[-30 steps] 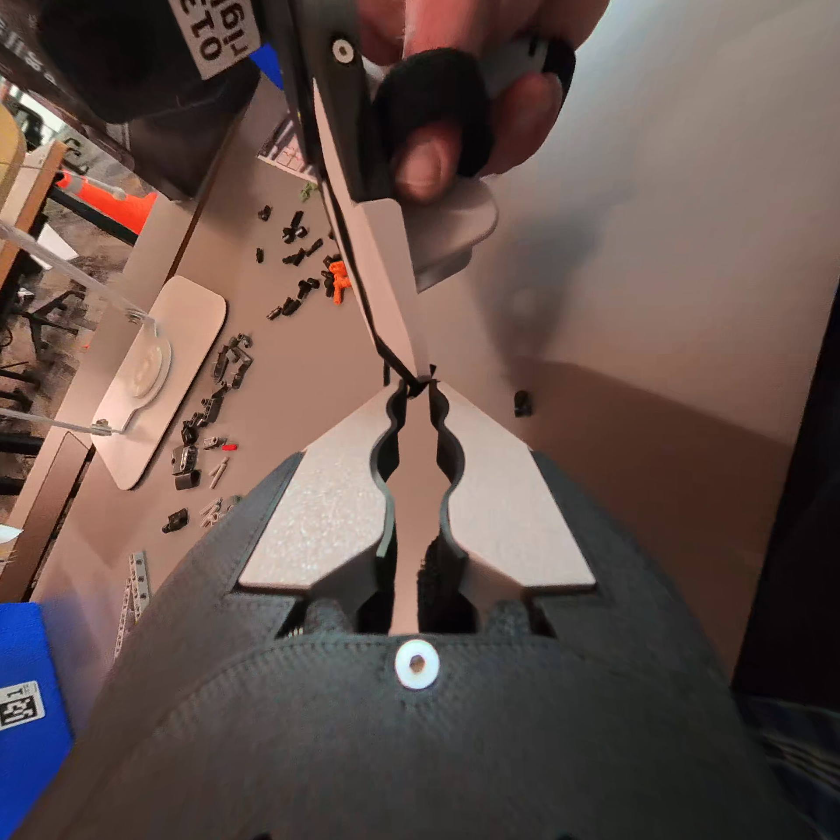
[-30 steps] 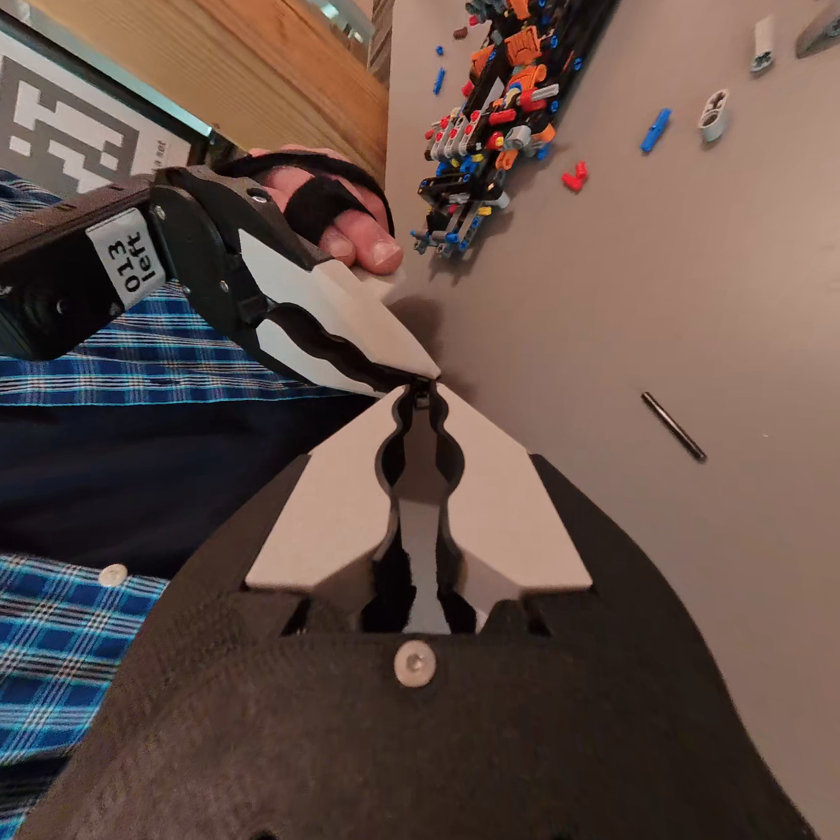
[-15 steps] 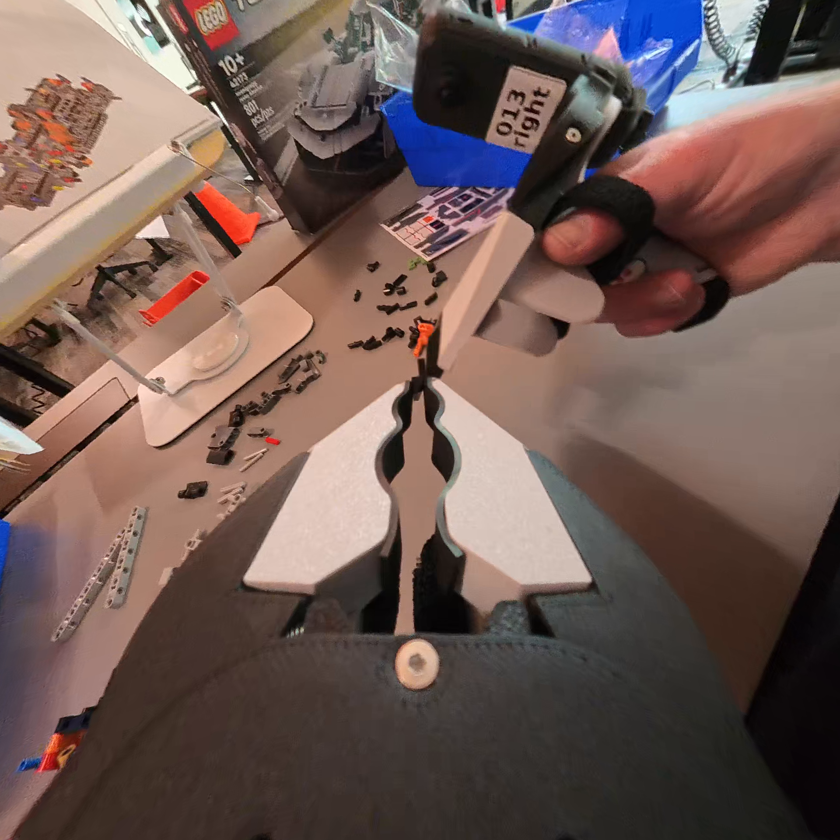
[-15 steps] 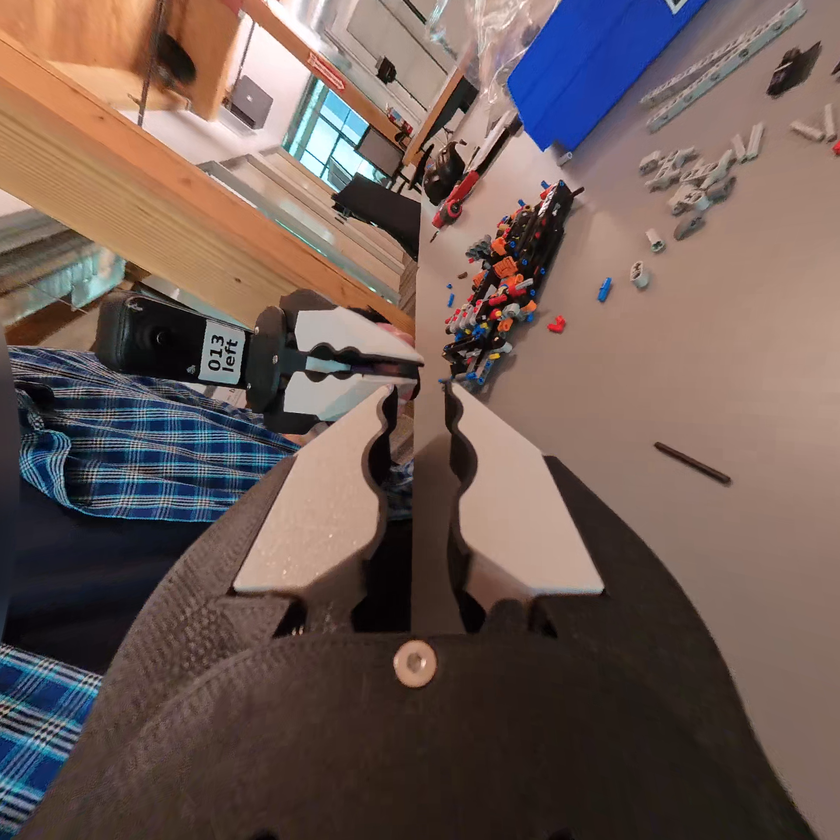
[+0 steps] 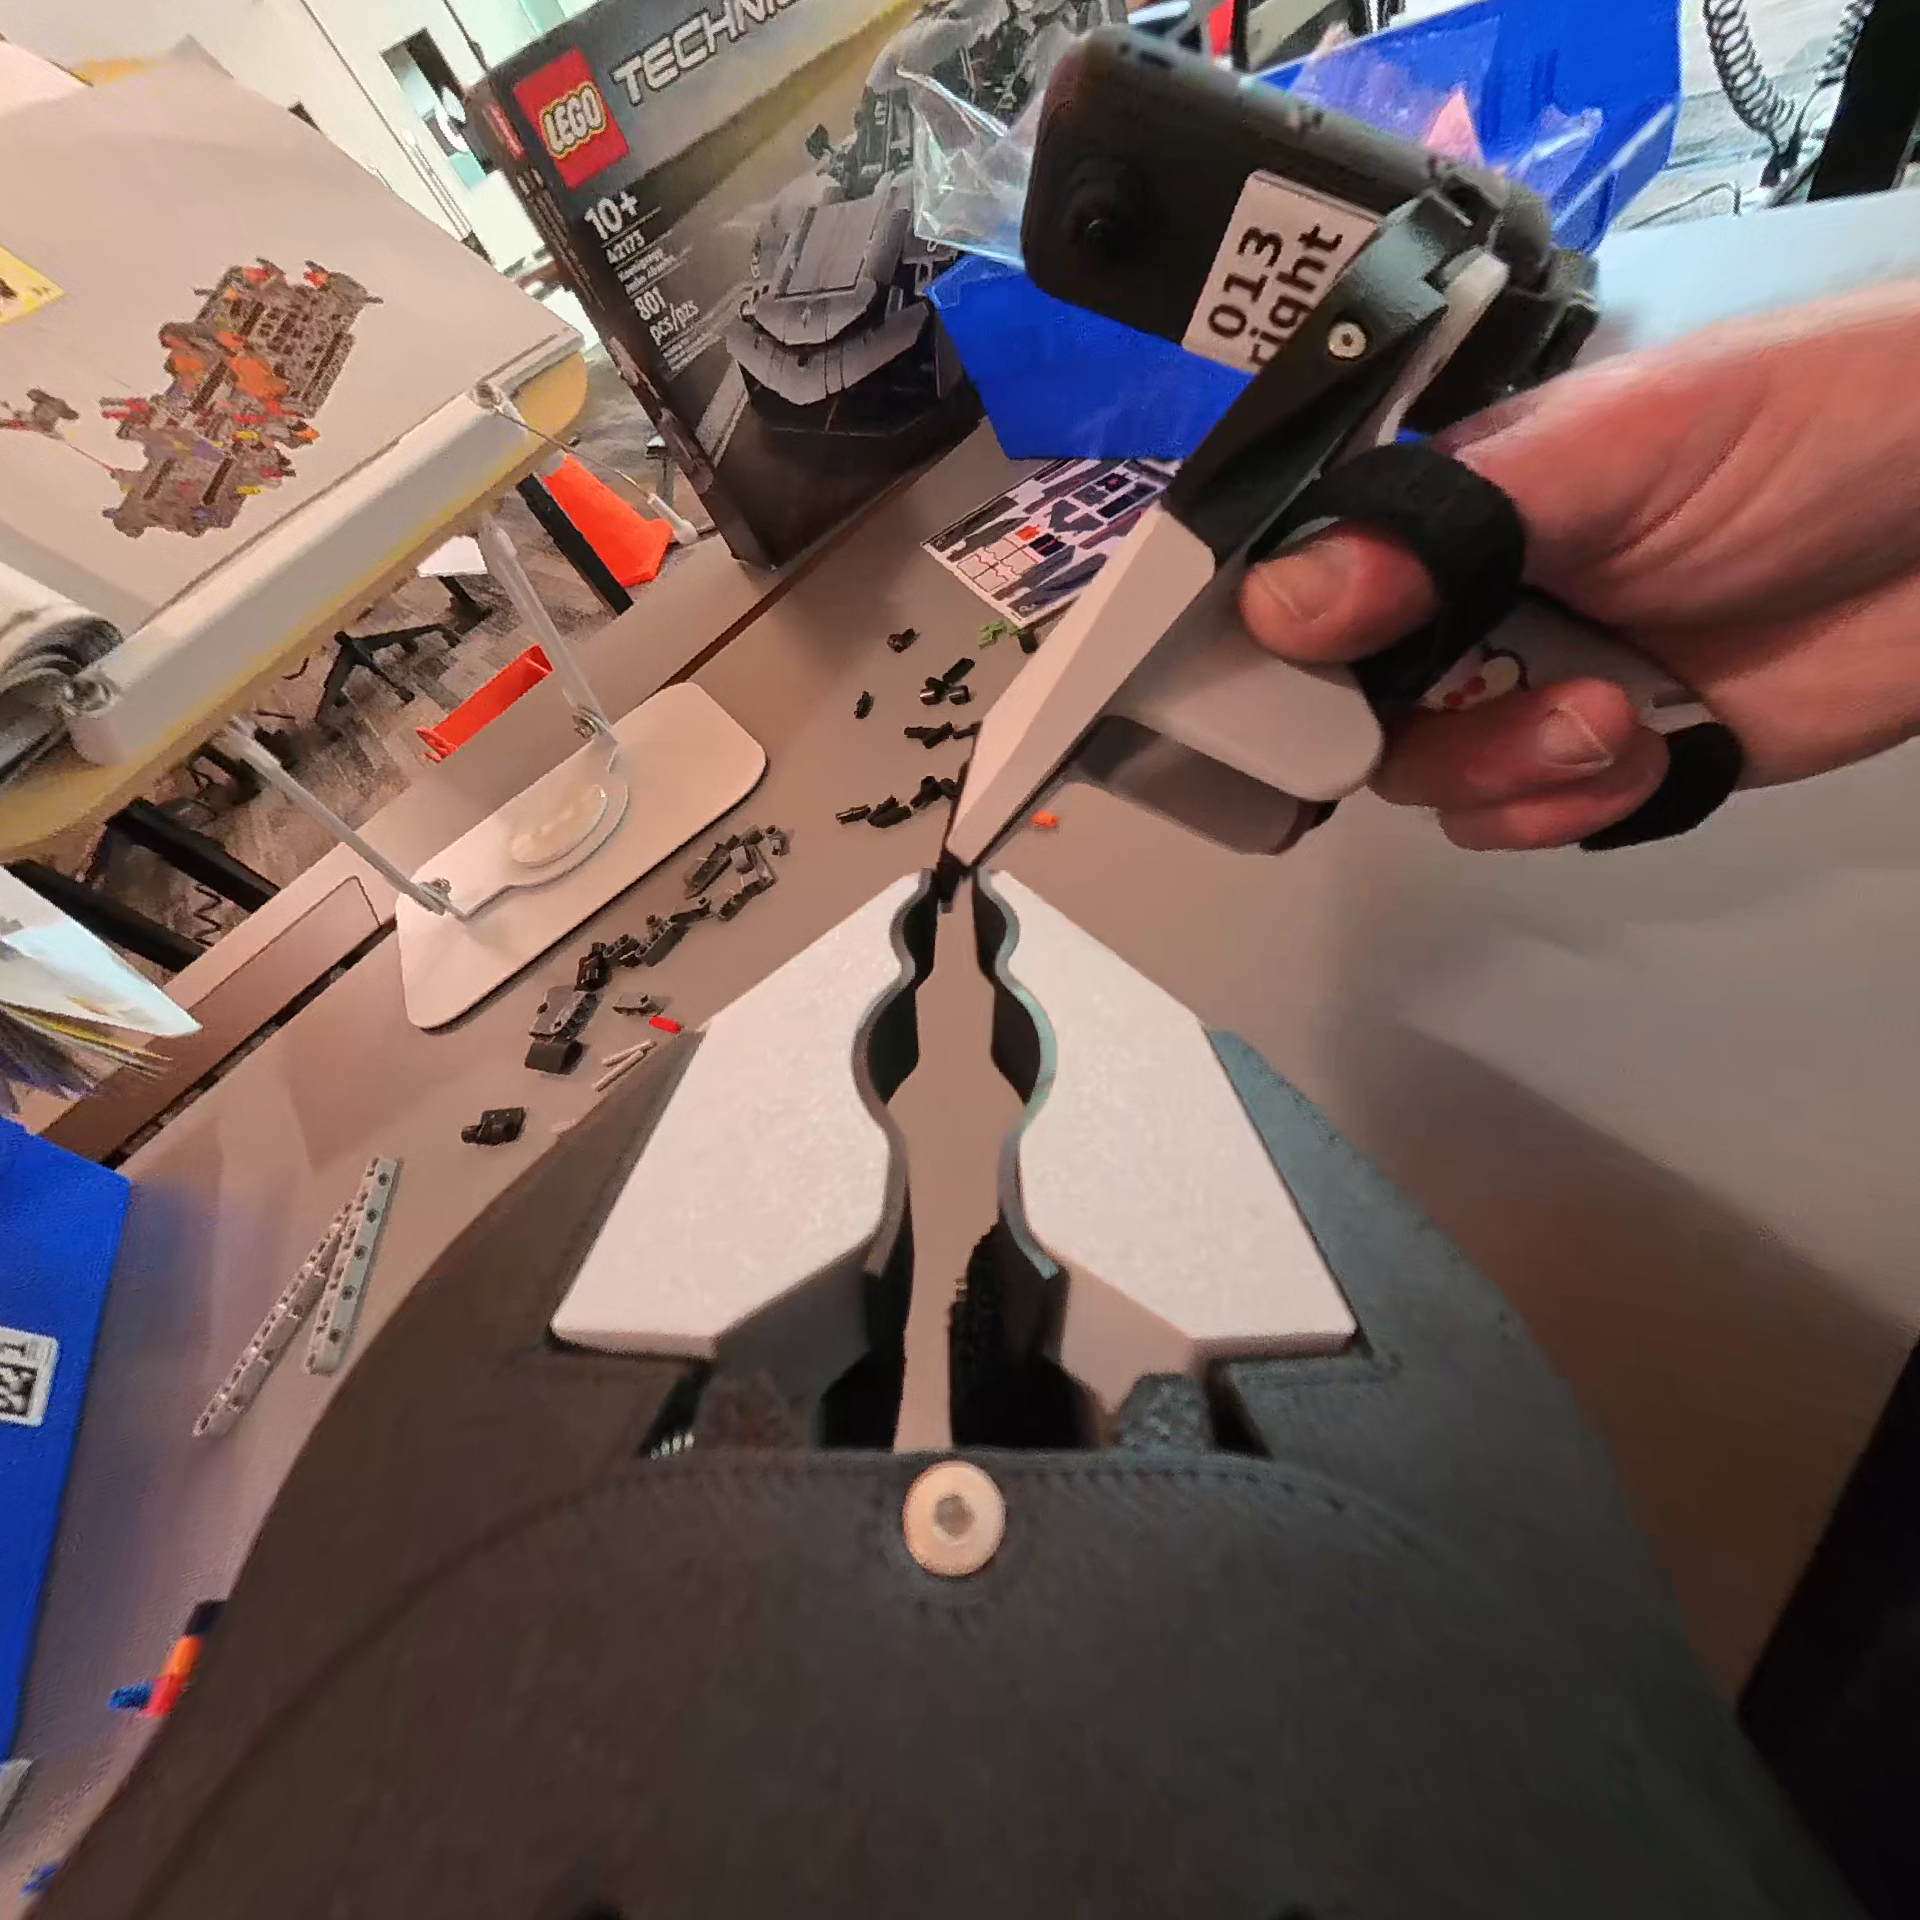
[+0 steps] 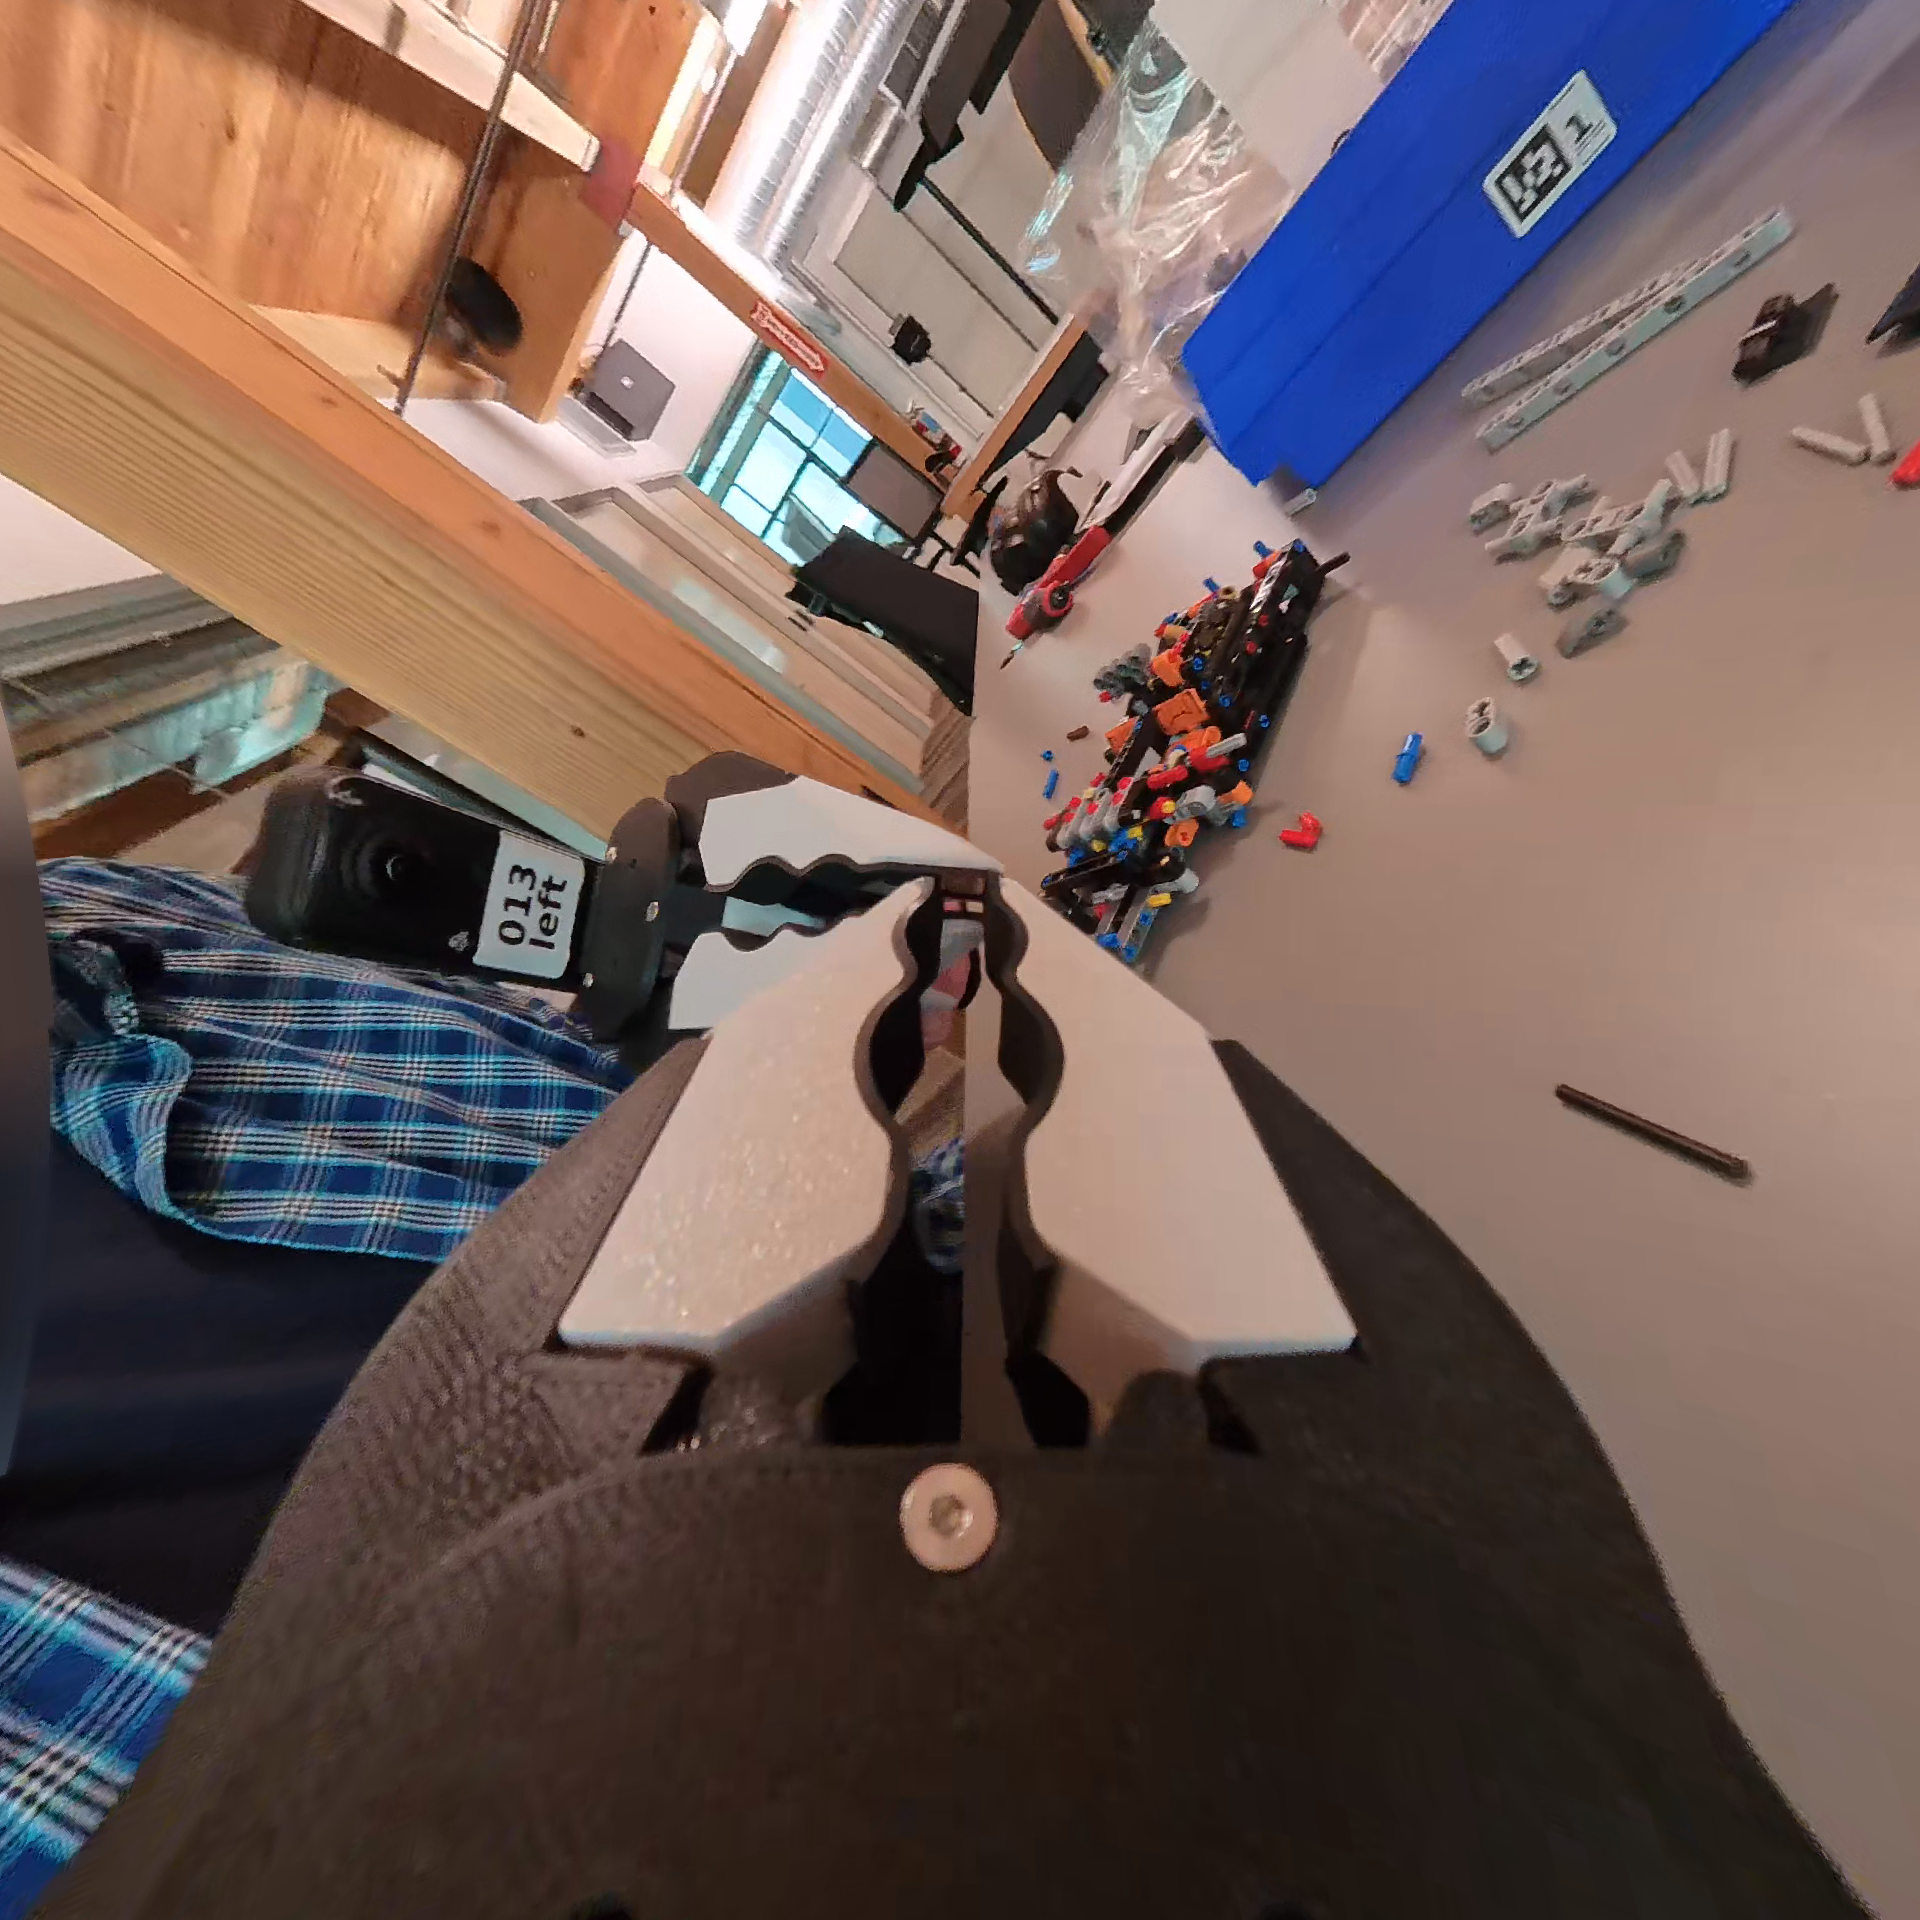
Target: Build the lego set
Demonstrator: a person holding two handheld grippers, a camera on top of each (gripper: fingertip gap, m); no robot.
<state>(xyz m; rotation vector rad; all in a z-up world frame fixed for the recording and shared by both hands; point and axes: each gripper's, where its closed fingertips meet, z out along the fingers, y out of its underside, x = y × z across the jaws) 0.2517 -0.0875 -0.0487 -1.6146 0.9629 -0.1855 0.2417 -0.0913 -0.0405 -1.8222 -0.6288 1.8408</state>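
Meeting at the tips: left gripper (image 5: 948, 883) and right gripper (image 5: 961, 847) come nose to nose above the grey table (image 5: 1507, 1039).
Left tongs: clenched on a small black piece (image 5: 945, 886), held clear of the table.
Right tongs: nearly closed at the same piece; whether they grip it, I cannot tell.
Hand: fingers (image 5: 1340, 603) in black loops work the right tool.
Just beyond: loose black parts (image 5: 925, 717), then a sticker sheet (image 5: 1049, 530).
Left side: stand base (image 5: 582, 842), grey beams (image 5: 332, 1278).
Farther off: lego box (image 5: 748, 260), blue bin (image 6: 1455, 260).
Task's build: half-built model (image 6: 1184, 748) lies on the table, well apart from the tips, a black axle (image 6: 1652, 1132) nearer.
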